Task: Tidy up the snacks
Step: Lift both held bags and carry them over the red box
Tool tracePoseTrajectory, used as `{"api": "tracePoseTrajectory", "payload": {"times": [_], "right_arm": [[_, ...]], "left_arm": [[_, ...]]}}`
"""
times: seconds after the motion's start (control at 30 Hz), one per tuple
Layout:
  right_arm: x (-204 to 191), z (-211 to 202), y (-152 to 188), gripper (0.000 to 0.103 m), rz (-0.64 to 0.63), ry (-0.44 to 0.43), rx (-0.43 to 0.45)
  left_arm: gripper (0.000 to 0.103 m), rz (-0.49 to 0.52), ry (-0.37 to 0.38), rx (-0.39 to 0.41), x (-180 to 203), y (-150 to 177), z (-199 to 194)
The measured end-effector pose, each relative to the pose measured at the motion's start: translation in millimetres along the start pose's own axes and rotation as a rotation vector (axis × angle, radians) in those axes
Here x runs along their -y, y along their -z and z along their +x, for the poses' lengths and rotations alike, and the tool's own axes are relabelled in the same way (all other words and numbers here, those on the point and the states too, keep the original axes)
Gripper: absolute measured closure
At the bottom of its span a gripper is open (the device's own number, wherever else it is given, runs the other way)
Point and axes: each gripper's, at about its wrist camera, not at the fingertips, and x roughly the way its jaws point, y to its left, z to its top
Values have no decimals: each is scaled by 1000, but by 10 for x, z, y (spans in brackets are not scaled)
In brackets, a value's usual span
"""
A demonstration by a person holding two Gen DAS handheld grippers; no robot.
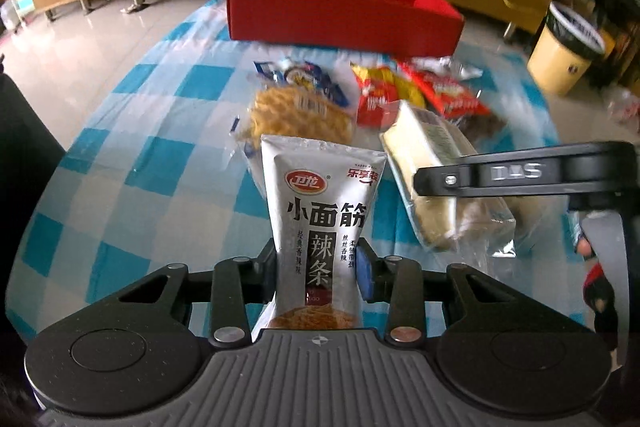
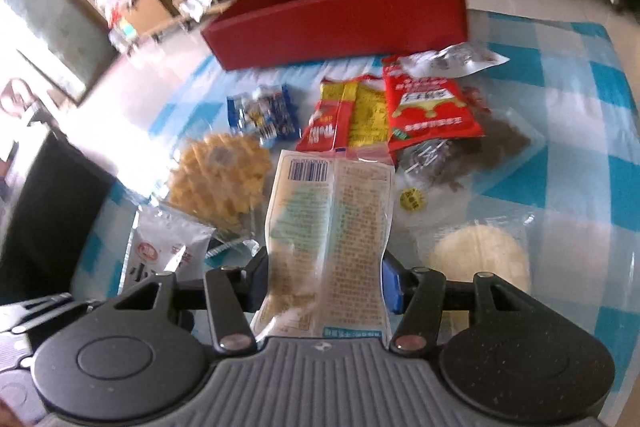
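My left gripper [image 1: 322, 267] is shut on a grey-white spicy strip packet [image 1: 324, 195], held upright above the blue checked cloth [image 1: 120, 155]. My right gripper [image 2: 326, 271] is shut on a cream bread packet [image 2: 328, 211], its printed back and barcode facing the camera. In the left wrist view, one of the right gripper's fingers [image 1: 460, 179] crosses that cream packet [image 1: 420, 155] at the right. The grey packet [image 2: 168, 255] also shows low on the left in the right wrist view. An open red box [image 1: 344, 23] [image 2: 340, 19] stands at the cloth's far edge.
Loose snacks lie between me and the box: a waffle packet [image 2: 218, 175], a blue packet [image 2: 262, 115], red and yellow packets [image 2: 348, 115], a red packet [image 2: 430, 111], a dark snack bag [image 2: 480, 151], a round white cake [image 2: 480, 259]. A yellow bin [image 1: 564, 55] stands off right.
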Motion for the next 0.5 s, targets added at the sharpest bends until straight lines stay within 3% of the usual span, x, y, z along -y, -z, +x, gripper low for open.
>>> {"api": "tracePoseTrajectory", "payload": {"times": [0.2, 0.5], "right_arm": [[86, -364, -93, 49, 73, -69, 88], [104, -492, -249, 49, 123, -141, 133]], "left_arm": [[57, -26, 47, 48, 6, -155, -121], [57, -51, 80, 112, 13, -523, -135]]}}
